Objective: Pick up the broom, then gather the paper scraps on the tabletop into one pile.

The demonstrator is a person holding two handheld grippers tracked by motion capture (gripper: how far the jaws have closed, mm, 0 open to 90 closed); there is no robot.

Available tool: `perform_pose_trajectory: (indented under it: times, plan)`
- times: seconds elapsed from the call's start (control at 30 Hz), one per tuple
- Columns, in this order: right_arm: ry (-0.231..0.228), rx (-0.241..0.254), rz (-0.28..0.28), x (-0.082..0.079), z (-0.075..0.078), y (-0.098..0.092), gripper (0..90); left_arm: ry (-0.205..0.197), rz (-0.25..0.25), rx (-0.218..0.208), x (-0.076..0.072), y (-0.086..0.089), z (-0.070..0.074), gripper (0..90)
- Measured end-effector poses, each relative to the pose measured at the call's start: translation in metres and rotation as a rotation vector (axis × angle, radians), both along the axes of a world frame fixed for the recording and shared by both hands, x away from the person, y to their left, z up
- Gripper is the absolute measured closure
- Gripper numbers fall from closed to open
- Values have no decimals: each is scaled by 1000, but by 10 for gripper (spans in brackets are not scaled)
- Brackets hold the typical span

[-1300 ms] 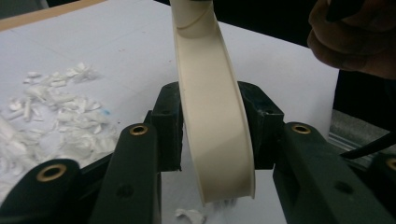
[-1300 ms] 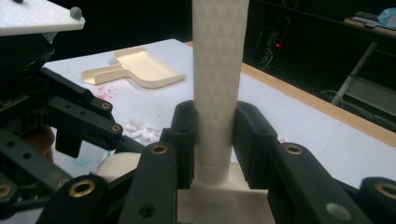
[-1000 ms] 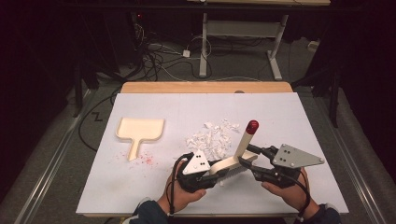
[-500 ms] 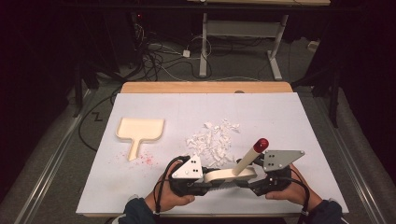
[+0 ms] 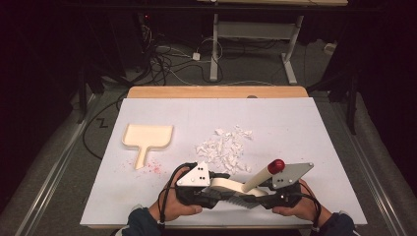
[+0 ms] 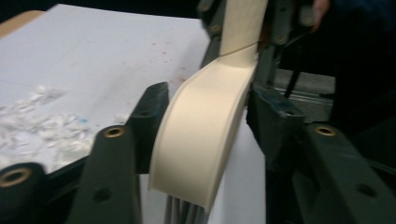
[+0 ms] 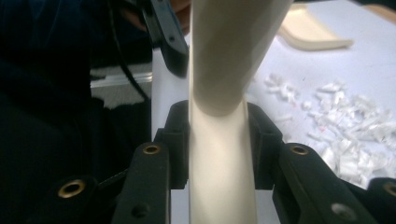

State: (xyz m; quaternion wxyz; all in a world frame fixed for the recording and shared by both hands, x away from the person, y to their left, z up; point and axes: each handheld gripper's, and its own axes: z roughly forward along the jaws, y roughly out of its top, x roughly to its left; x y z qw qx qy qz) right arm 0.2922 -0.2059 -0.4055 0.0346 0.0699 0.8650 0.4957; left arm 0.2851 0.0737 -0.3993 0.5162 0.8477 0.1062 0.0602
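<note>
A cream hand brush [image 5: 235, 187] with grey bristles and a red-tipped handle [image 5: 276, 165] hangs just above the near edge of the white table [image 5: 305, 128]. My left gripper [image 5: 222, 189] is shut on the brush's curved head [image 6: 205, 135], with bristles showing below it. My right gripper [image 5: 256, 190] is shut on the brush's handle [image 7: 219, 154], which rises between its jaws. The two grippers face each other, almost touching. A cream dustpan [image 5: 146, 137] lies flat at the left. A pile of white paper scraps [image 5: 226, 147] lies mid-table, just beyond the grippers.
Faint red specks [image 5: 153, 168] dot the table by the dustpan's handle. A wooden strip [image 5: 216, 92] runs along the far edge. Beyond it, cables and desk legs [image 5: 214, 44] stand on the dark floor.
Both grippers drew back toward the near edge with the brush between them. The red-tipped handle swung rightward and lower, away from the scraps.
</note>
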Motion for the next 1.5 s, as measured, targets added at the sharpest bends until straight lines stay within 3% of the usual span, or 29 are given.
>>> perform_pose_trajectory:
  times: [0.03,0.1,0.17,0.2,0.23,0.4,0.47,0.73,0.8,0.87,0.93,1.1,1.37,1.5]
  plan:
    - [-26,7,-14,-1,2,1,677,-17,25,6,0,3,1,421]
    - [-21,9,-64,-3,6,0,677,-60,98,25,-2,10,1,297]
    - [-41,9,-106,0,9,-4,677,-105,169,53,-2,19,-1,261]
    - [-24,12,-131,1,10,-6,676,-105,169,53,-2,19,-1,225]
    - [-26,16,-158,2,11,-9,676,-142,225,65,-4,28,-3,202]
    - [-40,7,-232,10,15,-21,676,-197,320,82,-7,49,-11,177]
    - [-45,8,-278,15,17,-29,676,-221,380,114,-8,59,-16,174]
    - [-74,3,-392,26,24,-46,676,-193,564,153,-17,99,-38,175]
    - [-76,15,-426,27,24,-50,676,-198,623,182,-23,111,-52,175]
    - [-77,31,-454,28,26,-53,676,-199,634,208,-25,113,-58,176]
    - [-82,29,-463,29,27,-54,677,-193,649,265,-28,117,-67,176]
    - [-110,20,-509,34,29,-59,677,-179,655,252,-35,124,-70,173]
    - [-129,-17,-558,45,27,-64,677,-168,646,276,-39,125,-73,172]
    - [-138,-48,-597,59,24,-67,677,-164,643,278,-38,126,-74,172]
